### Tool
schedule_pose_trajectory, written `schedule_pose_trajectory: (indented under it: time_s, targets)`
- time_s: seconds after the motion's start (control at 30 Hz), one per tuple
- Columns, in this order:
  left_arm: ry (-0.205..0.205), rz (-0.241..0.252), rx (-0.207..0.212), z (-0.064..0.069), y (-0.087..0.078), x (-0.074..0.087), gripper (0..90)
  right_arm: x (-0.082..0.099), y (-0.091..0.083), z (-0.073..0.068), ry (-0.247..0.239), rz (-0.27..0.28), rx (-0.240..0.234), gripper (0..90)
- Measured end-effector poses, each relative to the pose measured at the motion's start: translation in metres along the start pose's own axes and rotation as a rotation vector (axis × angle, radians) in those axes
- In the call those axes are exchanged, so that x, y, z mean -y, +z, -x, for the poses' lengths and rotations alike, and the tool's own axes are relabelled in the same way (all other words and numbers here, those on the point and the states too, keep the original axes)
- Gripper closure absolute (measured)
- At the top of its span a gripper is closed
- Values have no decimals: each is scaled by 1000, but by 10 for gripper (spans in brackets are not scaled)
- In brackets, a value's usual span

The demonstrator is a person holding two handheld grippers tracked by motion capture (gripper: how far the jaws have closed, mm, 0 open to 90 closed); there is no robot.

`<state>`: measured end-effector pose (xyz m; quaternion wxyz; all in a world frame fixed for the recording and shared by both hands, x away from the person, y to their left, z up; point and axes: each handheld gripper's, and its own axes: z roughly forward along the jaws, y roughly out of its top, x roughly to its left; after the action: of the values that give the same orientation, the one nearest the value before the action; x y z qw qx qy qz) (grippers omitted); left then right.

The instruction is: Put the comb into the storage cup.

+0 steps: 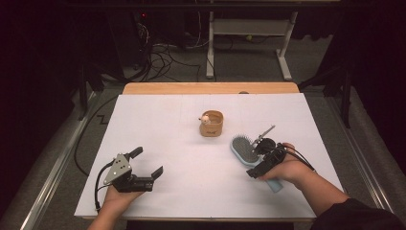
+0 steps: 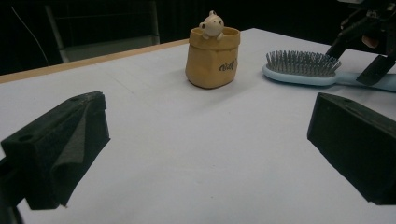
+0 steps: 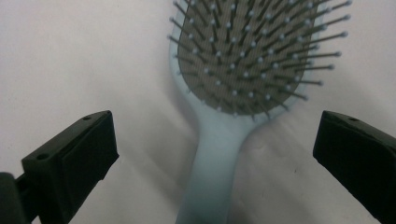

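The right gripper (image 1: 261,160) hangs over the pale blue plastic paddle hairbrush with metal bristles (image 1: 245,151), jaws spread wide to either side of its handle and touching nothing. The brush lies bristles-up on the white desk (image 1: 191,143), right of centre, near the small tan pouch-shaped pot with a little animal figure at its rim (image 1: 211,123). The left gripper (image 1: 143,165) rests low at the near left, jaws likewise spread, holding nothing.

Risks: closing on the smooth, narrow handle off-centre could twist or skid the brush; closing higher would catch the bristles.

The right gripper view shows the handle centred between the jaws. Clearance above the desk is hard to judge there. The left gripper view shows the brush lying flat, apart from the pot.
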<state>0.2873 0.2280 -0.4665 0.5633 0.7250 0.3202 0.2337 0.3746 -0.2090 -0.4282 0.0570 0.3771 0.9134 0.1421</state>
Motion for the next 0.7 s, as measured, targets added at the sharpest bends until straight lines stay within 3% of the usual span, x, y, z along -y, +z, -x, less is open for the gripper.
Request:
schedule_pose_trajectory:
  time_s: [0.43,0.7]
  targets:
    - [-8,11,12,1,-1,-1,2,-25,3,4,13,17,-9,4]
    - [-7,12,10,0,-1,-1,2,-41,8,8,12,-19,-12,9]
